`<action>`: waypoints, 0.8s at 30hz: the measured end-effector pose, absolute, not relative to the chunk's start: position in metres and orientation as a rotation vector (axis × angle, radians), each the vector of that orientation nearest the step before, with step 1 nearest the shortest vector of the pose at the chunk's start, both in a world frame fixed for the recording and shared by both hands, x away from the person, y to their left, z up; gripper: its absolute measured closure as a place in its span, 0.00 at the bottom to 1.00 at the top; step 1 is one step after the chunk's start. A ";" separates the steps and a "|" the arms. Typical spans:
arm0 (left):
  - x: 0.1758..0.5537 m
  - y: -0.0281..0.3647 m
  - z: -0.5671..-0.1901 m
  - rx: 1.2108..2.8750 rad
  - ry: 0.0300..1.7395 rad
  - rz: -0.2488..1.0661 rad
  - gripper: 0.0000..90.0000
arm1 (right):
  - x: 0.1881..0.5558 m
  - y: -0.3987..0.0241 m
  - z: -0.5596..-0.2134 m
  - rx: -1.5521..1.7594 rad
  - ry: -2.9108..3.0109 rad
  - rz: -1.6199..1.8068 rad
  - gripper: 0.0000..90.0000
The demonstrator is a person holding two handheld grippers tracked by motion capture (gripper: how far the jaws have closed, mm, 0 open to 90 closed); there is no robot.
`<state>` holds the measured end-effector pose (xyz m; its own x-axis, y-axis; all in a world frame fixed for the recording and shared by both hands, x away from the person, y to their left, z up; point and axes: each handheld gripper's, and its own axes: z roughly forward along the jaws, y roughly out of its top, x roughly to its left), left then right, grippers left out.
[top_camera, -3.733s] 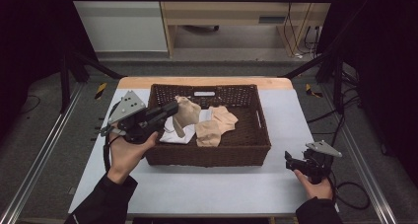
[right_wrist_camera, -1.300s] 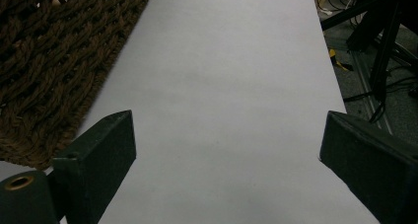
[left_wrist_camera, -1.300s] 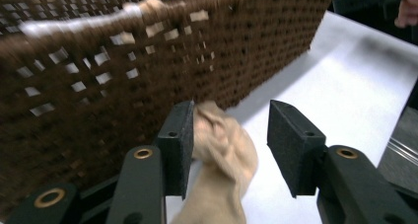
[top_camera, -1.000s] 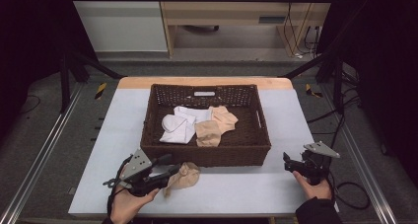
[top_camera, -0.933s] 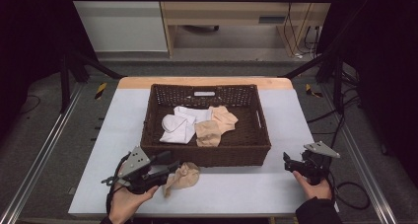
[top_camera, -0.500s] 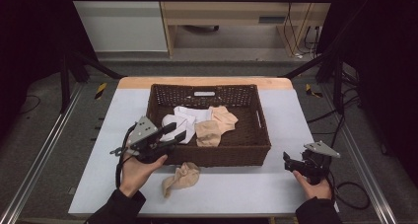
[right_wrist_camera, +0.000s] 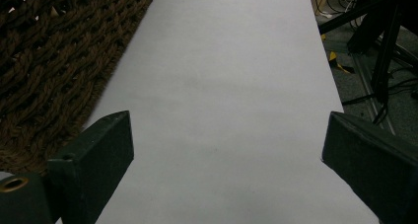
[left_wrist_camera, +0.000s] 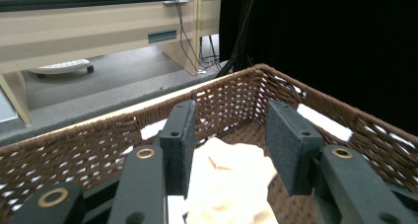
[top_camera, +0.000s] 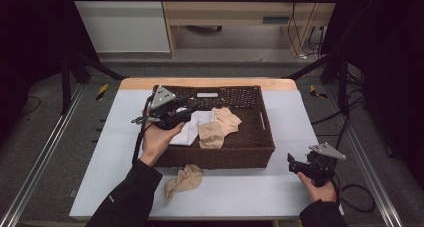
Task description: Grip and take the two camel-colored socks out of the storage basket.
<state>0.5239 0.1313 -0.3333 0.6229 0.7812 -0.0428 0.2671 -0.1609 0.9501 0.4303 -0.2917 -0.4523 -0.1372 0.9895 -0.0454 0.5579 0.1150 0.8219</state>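
Note:
A brown wicker basket stands mid-table and holds a white cloth and tan socks. My left gripper hovers over the basket's left half, open, nothing between its jaws. In the left gripper view the tan socks lie just below the open gripper, inside the basket. One tan sock lies crumpled on the table in front of the basket. My right gripper rests low at the table's front right, wide open and empty, beside the basket wall.
The white table has bare room in front of and on both sides of the basket. In the right gripper view the table surface stretches ahead. Metal frame rails, cables and a wooden cabinet lie beyond the far edge.
My left gripper let go of the tan sock on the table's front, then rose and moved back over the basket's left half. The right gripper stayed put.

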 end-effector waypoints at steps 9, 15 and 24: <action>0.557 0.103 -0.358 1.747 0.895 0.578 0.58 | 0.431 -0.290 -0.453 1.504 1.782 0.881 0.06; 0.573 0.091 -0.385 1.846 0.937 0.560 0.59 | 0.432 -0.288 -0.454 1.497 1.792 0.875 0.06; 0.582 0.080 -0.409 1.955 0.978 0.492 0.59 | 0.434 -0.288 -0.455 1.491 1.798 0.861 0.07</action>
<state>0.5820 0.0802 -0.4092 0.6133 0.7892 -0.0318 0.4449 -0.3118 0.8396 0.4337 -0.2876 -0.4548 -0.1509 0.9863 -0.0666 0.5666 0.1415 0.8118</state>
